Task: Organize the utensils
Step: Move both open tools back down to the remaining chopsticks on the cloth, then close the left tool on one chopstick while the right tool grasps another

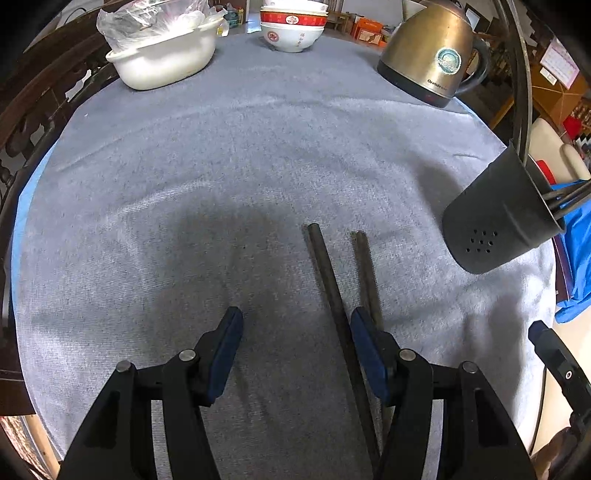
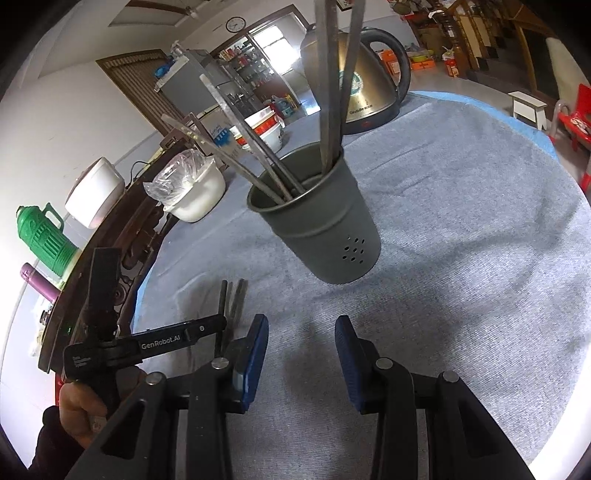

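Far end of grey cloth-covered table [image 1: 184, 155]: brass-coloured electric kettle [image 1: 430, 51], stacked red-and-white porcelain bowls [image 1: 293, 27], white plastic basin [image 1: 162, 61] holding crumpled clear bag. Green plastic thermos [image 2: 44, 236] on side shelf.

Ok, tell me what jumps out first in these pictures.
A dark metal cup stands mid-table on the grey cloth, bristling with chopsticks. Two more chopsticks lie loose on the cloth by the open left gripper. Behind sits a brass-coloured kettle.
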Demonstrator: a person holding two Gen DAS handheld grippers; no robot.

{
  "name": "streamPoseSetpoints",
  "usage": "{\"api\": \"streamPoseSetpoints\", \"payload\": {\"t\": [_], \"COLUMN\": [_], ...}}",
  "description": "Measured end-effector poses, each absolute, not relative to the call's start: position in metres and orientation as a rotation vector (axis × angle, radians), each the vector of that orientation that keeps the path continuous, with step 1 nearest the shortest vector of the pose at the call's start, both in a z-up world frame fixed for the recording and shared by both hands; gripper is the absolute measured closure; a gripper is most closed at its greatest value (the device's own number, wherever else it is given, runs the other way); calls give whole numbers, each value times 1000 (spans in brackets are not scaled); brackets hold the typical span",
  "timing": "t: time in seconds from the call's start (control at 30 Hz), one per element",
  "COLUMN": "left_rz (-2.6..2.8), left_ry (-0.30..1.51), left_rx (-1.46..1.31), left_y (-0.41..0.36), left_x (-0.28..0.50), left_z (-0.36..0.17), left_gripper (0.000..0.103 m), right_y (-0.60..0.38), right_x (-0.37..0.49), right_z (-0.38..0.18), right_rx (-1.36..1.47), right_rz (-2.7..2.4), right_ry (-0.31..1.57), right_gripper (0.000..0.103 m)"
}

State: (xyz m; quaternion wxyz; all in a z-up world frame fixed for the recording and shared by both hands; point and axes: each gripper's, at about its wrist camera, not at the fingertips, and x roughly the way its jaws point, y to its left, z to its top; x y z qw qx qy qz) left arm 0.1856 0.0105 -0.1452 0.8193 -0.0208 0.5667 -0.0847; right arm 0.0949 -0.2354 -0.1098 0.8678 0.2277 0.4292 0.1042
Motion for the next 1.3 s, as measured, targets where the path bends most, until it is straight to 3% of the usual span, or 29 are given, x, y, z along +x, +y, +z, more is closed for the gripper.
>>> {"api": "streamPoseSetpoints", "payload": {"t": [0.13,0.23,0.3,0.37,0.73,0.93,1.2,1.27,1.3], "left_rz": [-207,-243,-280,-305,-502,-518,-494,-488,-485], "left_ry": [1197,1190,1191,1192,1239,1226,1210,1213,1216], "left_rx": [-31,-34,-30,-4,94,71,-8,-22,-31], "left_y": [13,15,17,18,42,60,83,86,87], "left_x": [183,184,184,184,193,199,204,203,204], "left_z": [-146,-147,-146,-146,-140,-131,-127,-126,-125], "left_gripper": [45,63,80,86,87,76,75,75,75], "right_y": [-230,-226,-224,-220,-169,-125,-88,-85,-84], "right_x": [95,94,95,96,130,167,202,206,205], "right_z": [-111,-111,-112,-113,-111,-116,-142,-150,-151], "right_rx": [465,456,448,442,338,235,121,105,91], "right_rz": [225,227,226,226,291,317,280,261,248], "right_ry": [909,914,921,930,1005,1069,1185,1211,1195], "right_gripper": [62,62,62,62,62,62,63,67,76]}}
